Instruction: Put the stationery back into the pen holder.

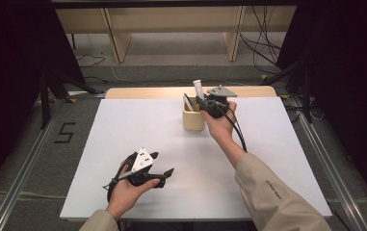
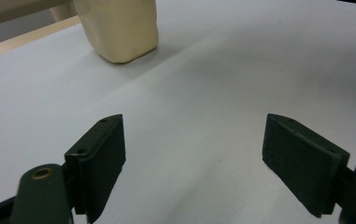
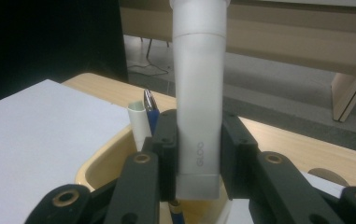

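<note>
High view: we see right gripper (image 1: 209, 102) pinching white glue stick (image 1: 198, 88) upright over cream pen holder (image 1: 192, 120), holder at 6 o'clock below stick. Left gripper (image 1: 162, 166) spread, empty, far off.
Left gripper view: holder (image 2: 119, 28) at 11 o'clock.
Right gripper view: stick (image 3: 199, 98) long axis vertical, pens (image 3: 148, 114) inside holder.

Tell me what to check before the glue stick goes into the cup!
1. Right claw shut on the white glue stick: ok.
2. Glue stick upright between the pads: ok.
3. Glue stick's bottom end over the opening of the beige pen cup: ok.
4. Free room in the cup beside the blue pen and the white pen: cannot tell.
5. Left claw open, holding nothing, away from the cup: ok.
6. Cup standing flat on the white table: ok.
</note>
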A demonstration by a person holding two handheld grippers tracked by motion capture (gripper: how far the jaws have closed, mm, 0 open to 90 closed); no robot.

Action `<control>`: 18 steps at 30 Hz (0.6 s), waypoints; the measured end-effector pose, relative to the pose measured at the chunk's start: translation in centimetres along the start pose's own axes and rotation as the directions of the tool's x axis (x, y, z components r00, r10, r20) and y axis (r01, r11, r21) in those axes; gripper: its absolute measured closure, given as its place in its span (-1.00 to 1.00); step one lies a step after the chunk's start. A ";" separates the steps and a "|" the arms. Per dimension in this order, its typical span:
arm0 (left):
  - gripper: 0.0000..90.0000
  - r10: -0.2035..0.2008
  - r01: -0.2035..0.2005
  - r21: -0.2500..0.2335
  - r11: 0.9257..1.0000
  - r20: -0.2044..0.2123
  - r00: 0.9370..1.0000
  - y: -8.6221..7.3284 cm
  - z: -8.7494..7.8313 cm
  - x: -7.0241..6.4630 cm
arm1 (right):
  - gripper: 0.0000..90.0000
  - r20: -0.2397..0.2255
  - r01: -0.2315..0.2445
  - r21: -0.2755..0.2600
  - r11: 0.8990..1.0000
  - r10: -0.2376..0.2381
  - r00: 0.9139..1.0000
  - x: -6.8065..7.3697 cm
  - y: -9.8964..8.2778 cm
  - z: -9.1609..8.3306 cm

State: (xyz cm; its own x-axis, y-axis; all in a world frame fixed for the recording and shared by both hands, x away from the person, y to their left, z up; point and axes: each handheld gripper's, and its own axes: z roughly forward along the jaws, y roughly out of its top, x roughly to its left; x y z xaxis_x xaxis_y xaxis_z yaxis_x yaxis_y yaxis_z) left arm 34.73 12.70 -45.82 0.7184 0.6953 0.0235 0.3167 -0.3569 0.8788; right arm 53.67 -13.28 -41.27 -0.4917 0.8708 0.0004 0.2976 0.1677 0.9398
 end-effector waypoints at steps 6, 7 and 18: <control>-0.53 -0.001 0.001 0.000 1.000 0.001 1.000 0.0 0.0 0.0 | 0.59 -0.003 0.009 -0.002 1.000 -0.009 1.000 0.2 0.2 0.1; -0.53 -0.001 0.001 -0.001 1.000 0.001 1.000 0.0 0.0 0.0 | 0.59 -0.003 0.010 -0.002 1.000 -0.010 1.000 0.3 0.3 0.2; -0.53 -0.001 0.001 0.000 1.000 0.001 1.000 0.0 0.0 0.0 | 0.59 0.004 0.015 0.014 1.000 -0.015 1.000 0.3 0.0 0.6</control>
State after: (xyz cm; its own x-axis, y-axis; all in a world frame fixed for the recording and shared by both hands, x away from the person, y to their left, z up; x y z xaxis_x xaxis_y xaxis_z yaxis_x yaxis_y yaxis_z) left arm 34.74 12.71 -45.84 0.7187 0.6950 0.0225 0.3173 -0.3565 0.8788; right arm 54.07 -12.74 -41.44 -0.4929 0.8700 -0.0148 0.3021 0.1870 0.9348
